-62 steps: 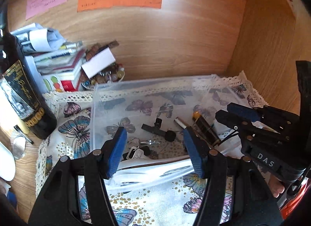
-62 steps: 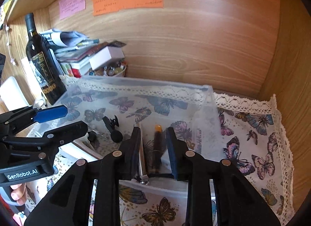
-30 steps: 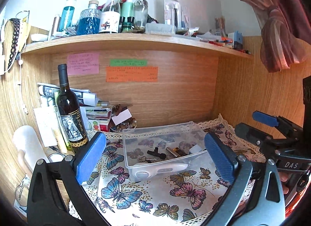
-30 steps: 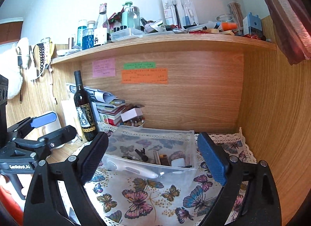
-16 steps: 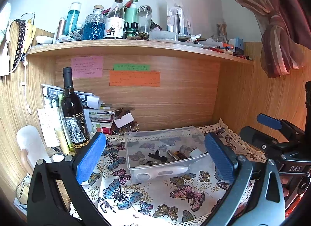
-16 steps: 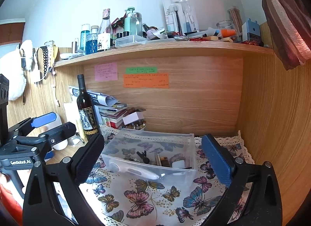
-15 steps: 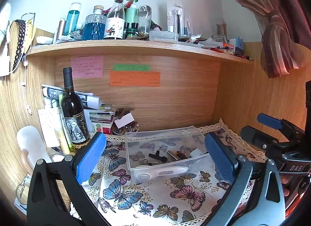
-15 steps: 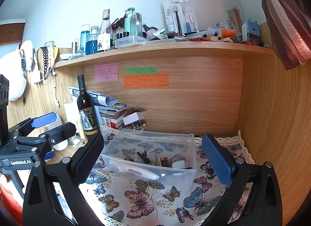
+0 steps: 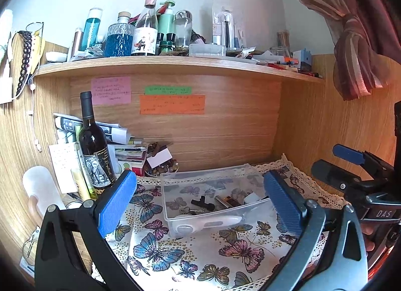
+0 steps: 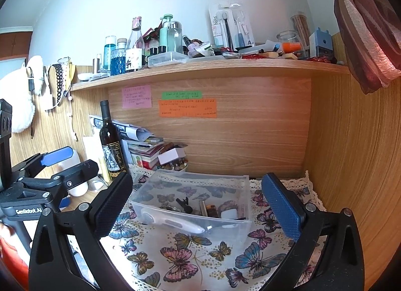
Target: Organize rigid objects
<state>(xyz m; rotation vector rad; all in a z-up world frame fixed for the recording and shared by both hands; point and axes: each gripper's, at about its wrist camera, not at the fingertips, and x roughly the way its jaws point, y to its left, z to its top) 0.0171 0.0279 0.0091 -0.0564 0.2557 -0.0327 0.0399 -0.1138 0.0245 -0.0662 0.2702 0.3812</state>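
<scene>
A clear plastic bin sits on the butterfly cloth. Inside lie a white thermometer, a black T-shaped part, keys, a metal tube, a dark lighter-like item and a small white piece. My left gripper is open and empty, held back from the bin. My right gripper is open and empty, also well back from the bin. Each gripper shows at the other view's edge.
A wine bottle, stacked books and papers, and a bowl of small items stand at the back left. A crowded shelf hangs above. Wooden walls close the back and right side.
Both grippers have pulled back and up from the bin and opened wide. The right gripper let go of the dark item, which now lies in the bin. In the last half second little moved.
</scene>
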